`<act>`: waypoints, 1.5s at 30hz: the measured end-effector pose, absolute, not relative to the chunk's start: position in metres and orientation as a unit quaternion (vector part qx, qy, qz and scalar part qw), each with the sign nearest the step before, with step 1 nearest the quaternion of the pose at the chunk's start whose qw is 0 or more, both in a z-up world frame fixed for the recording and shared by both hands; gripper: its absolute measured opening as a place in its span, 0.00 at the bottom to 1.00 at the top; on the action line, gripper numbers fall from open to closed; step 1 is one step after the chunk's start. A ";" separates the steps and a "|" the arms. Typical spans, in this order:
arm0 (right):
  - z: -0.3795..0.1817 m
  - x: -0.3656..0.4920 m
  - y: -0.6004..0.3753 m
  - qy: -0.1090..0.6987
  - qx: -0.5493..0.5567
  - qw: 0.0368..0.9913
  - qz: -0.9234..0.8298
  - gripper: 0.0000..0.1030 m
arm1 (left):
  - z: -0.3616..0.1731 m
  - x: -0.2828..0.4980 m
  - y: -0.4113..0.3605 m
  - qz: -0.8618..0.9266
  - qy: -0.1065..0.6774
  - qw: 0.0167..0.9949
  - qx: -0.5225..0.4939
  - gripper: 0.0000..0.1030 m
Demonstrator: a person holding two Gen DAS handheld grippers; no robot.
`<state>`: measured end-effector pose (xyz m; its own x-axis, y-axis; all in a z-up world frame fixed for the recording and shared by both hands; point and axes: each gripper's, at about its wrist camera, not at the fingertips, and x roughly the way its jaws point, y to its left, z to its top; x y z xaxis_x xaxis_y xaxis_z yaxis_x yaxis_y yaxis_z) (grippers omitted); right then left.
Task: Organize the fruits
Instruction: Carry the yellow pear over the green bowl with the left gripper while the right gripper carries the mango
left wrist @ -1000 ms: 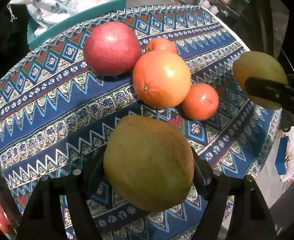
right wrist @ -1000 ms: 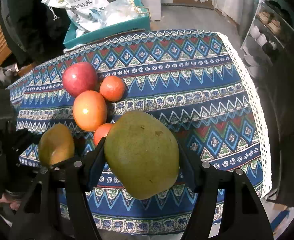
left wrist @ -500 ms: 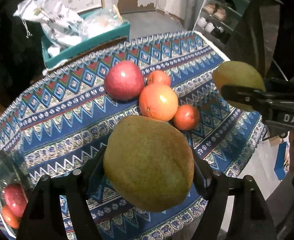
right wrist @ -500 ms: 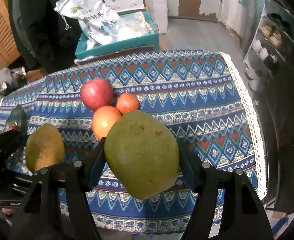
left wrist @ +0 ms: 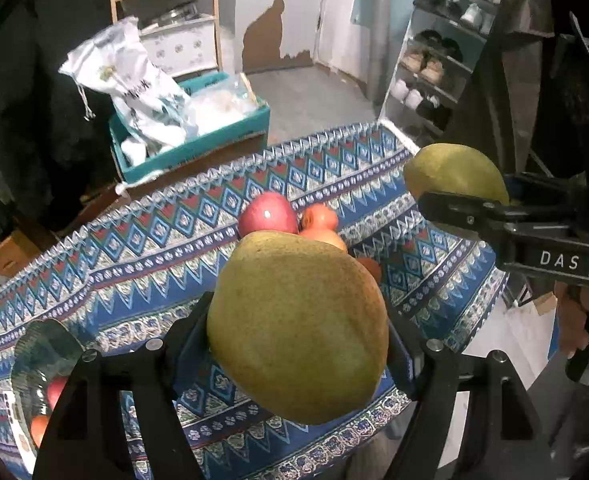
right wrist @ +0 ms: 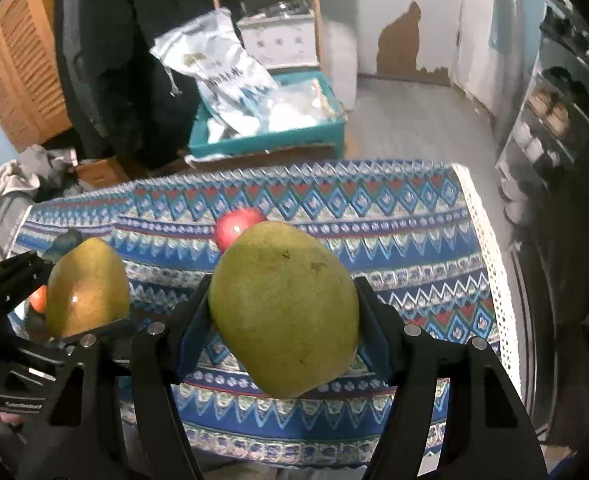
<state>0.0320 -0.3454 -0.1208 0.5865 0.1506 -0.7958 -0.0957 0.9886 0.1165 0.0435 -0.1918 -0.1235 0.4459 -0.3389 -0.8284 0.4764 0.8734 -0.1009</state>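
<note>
My left gripper (left wrist: 298, 332) is shut on a yellow-green mango (left wrist: 298, 324) and holds it high above the patterned table (left wrist: 142, 248). My right gripper (right wrist: 282, 312) is shut on a second green mango (right wrist: 284, 308), also held high; that mango shows at the right of the left wrist view (left wrist: 456, 172). The left mango shows in the right wrist view (right wrist: 86, 288). On the cloth lie a red apple (left wrist: 266, 212), a small orange (left wrist: 319, 216) and a larger orange (left wrist: 326, 237), partly hidden behind the left mango.
A clear container (left wrist: 38, 376) with red and orange fruit sits at the table's left end. A teal crate (left wrist: 198, 136) with white bags stands behind the table. A shoe rack (left wrist: 438, 60) is at the right.
Both grippers have risen well above the table with their mangoes. The fruit on the cloth looks smaller and farther, and more of the room shows.
</note>
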 end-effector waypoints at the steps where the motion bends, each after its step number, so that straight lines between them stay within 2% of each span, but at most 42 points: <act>1: -0.117 0.032 -0.343 0.445 0.029 0.892 0.073 0.65 | -0.120 0.042 -0.190 -0.242 0.464 0.849 0.072 0.75; 24: -0.041 0.024 -0.286 0.362 0.017 0.922 0.137 0.65 | -0.045 0.020 -0.129 -0.226 0.391 0.892 0.024 0.75; 45: -0.033 0.051 -0.192 0.368 -0.003 0.905 0.215 0.65 | -0.047 0.021 -0.035 -0.151 0.393 0.907 -0.022 0.75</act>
